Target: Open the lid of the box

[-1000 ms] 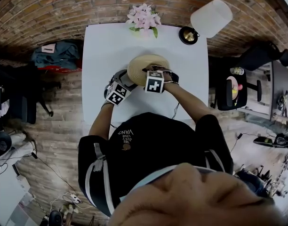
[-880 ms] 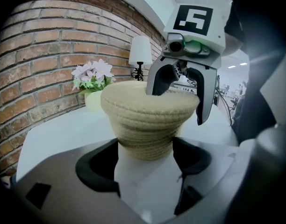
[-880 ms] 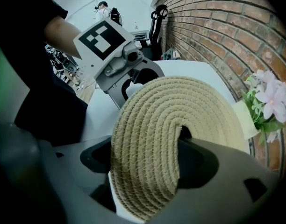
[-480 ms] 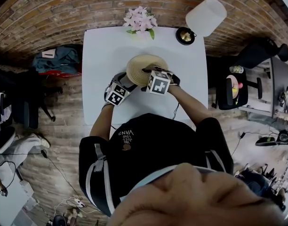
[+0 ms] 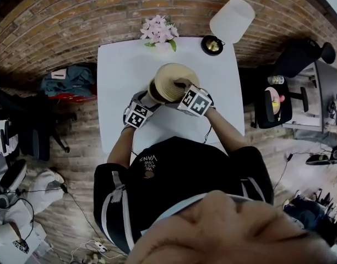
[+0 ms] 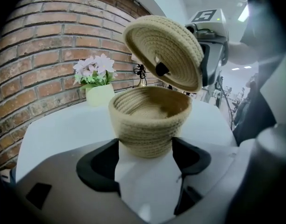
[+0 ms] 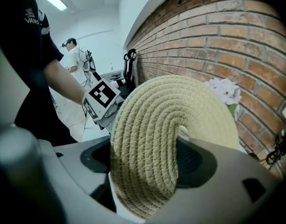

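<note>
White table (image 5: 124, 65), brick wall behind. Over the last half second the woven lid (image 6: 164, 50) has tipped up off the rope box (image 6: 147, 120) standing on the table. The mouth is exposed, so the task is judged nearly done. Left gripper (image 6: 145, 148) fingers clamp the box's base. Right gripper (image 7: 143, 153) fingers pinch the lid rim above the box. Unclear whether the lid's far edge touches the box. Dark spot under the lid unidentified.

**Hidden and unclear parts of the box-opening scene**

From the head view, only a dark sliver of the box (image 5: 155, 91) visible beneath the tilted lid (image 5: 171, 80). Fingers of the left gripper (image 5: 148, 100) and right gripper (image 5: 183, 88) out of sight under marker cubes and lid. In the right gripper view, box wholly blocked by the lid, flowers (image 7: 225, 91) blurred and half covered, distant person (image 7: 73, 55) too small for detail. In the left gripper view, right gripper largely behind the lid.
</note>
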